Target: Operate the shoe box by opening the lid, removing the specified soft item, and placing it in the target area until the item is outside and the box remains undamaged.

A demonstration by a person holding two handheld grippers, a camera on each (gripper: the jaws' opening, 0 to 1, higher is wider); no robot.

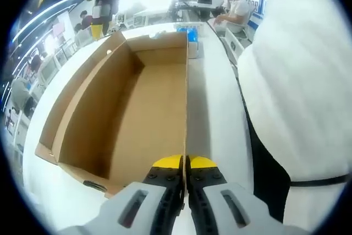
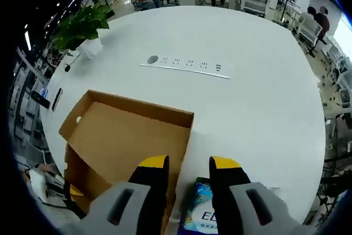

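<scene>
In the left gripper view, the left tool [image 1: 185,164] rose from the bottom centre of the frame with its yellow-tipped jaws pressed together on the thin edge of a cardboard wall of the shoe box [image 1: 137,108]. The box lay open across the middle and left of the frame on the white worktop [image 1: 214,114], its brown interior bare. A blue packet [image 1: 191,34] sat just beyond the far end of the box, at upper centre. A person's white sleeve [image 1: 300,81] covered the right side, and people sat at desks along the top. In the right gripper view, the right tool [image 2: 188,164] stood at the bottom centre with its jaws apart, gripping nothing. Between and just below them lay a blue-and-white soft pack [image 2: 199,210] on the worktop [image 2: 253,97], beside the box [image 2: 124,136], which spread over the lower left. A white power strip [image 2: 186,66] lay well apart from it at upper centre, and a potted plant [image 2: 83,28] stood at upper left.
</scene>
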